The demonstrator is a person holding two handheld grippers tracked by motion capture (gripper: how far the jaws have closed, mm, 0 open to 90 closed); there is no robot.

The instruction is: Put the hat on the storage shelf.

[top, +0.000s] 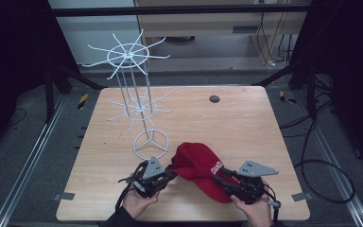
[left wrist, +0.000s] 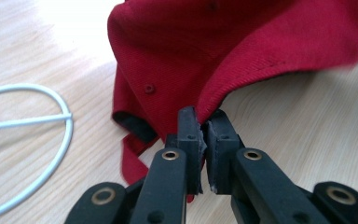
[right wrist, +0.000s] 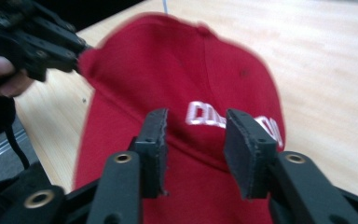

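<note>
A red cap [top: 199,168] lay near the front edge of a wooden table [top: 246,123], between two hand-held grippers. The left gripper [top: 169,175], at the cap's left, had its jaws pressed together, pinching the cap's rear fabric edge; the left gripper view showed that clamp close up [left wrist: 204,135]. The right gripper [top: 221,176] sat at the cap's right, over the brim. The right gripper view showed its jaws spread [right wrist: 196,144], with the brim and white embroidered lettering [right wrist: 205,116] between them and the pads not pressing. Beyond the cap's left side stood a white wire rack [top: 137,101]; its ring base [top: 151,144] lay just behind the cap. Farther back, a round dark grommet [top: 214,99] sat in the tabletop.
</note>
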